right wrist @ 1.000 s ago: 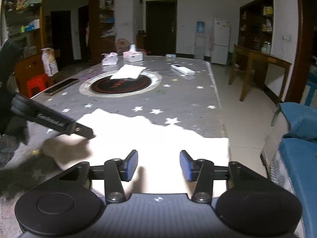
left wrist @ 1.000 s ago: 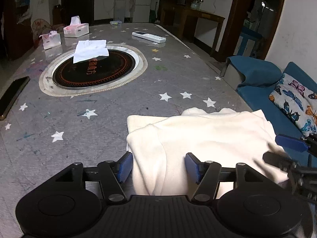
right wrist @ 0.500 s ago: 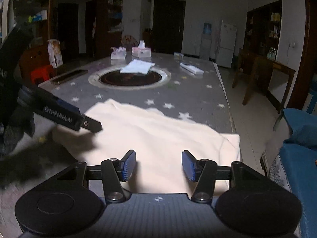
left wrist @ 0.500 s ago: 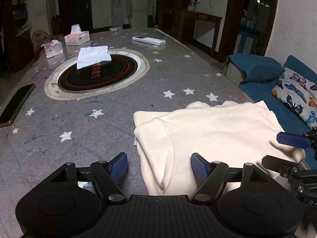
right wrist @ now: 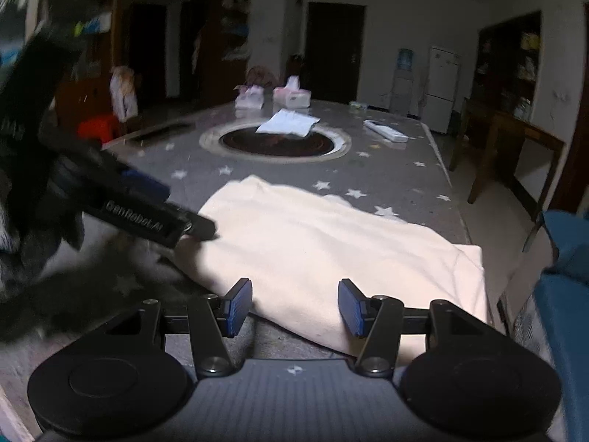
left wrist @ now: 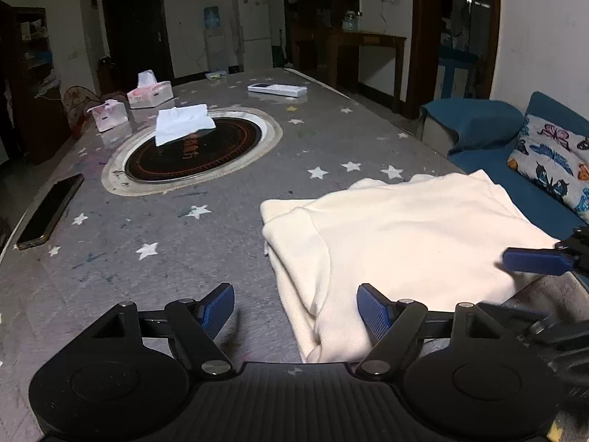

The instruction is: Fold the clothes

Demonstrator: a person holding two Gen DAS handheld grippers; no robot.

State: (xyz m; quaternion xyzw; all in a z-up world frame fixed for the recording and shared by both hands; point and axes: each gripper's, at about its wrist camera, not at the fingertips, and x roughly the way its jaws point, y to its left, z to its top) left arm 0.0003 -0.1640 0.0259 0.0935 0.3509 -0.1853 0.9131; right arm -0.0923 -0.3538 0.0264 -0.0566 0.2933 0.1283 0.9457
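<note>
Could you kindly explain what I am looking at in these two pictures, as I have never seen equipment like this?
A person holds a two-finger tool in each hand, each with a camera looking along its blue-padded fingers. One picture comes from the left gripper, the other from the right gripper. Both stand open and hold nothing. On the star-patterned table lies a folded cream garment. Farther back are a phone, tissue boxes, a white cloth and a remote control.
</note>
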